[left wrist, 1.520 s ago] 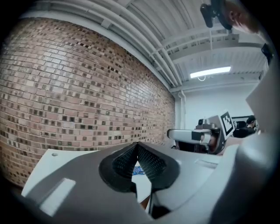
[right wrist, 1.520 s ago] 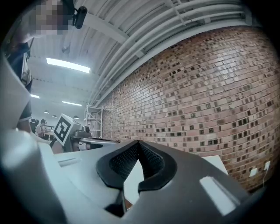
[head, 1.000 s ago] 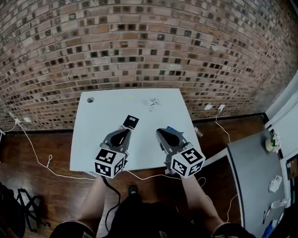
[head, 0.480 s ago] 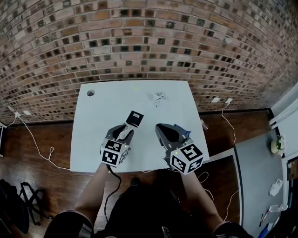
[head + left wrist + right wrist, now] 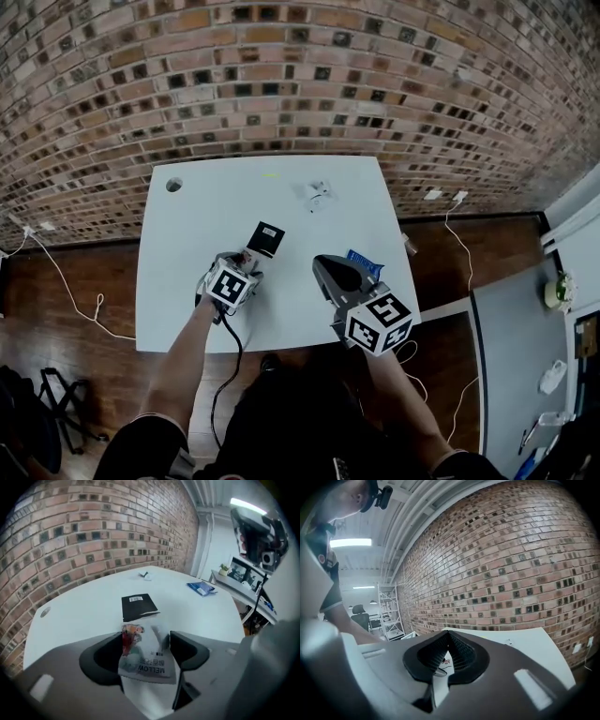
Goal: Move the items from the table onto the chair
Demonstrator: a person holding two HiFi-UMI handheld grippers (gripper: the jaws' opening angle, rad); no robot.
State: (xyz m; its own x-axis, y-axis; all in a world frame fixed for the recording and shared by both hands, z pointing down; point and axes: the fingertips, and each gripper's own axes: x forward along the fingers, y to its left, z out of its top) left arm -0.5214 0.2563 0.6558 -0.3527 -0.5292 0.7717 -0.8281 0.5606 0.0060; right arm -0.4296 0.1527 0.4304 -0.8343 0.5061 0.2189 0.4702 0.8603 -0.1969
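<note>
**L hand-held gripper**, near the front edge of the white desk, tilted steeply down. Jaws wide apart, having just been opening. A small white-grey plastic sachet w/ red picture lies btwn them on the desk, pads clear of it.

**R hand-held gripper**, beside it to the right, above the desk. Jaws together, nothing btwn them.

**Other items, all on the desk:**
- Just beyond the R tip, near the desk's right edge: blue foil packet.
- Just beyond the sachet: flat black square packet w/ white barcode label, lying flat.
- Further back, right of centre: small white crumpled item, type not discernible.
- Far-left corner: round grey cable hole.

**Background:** red-brown brick wall behind the desk.
</note>
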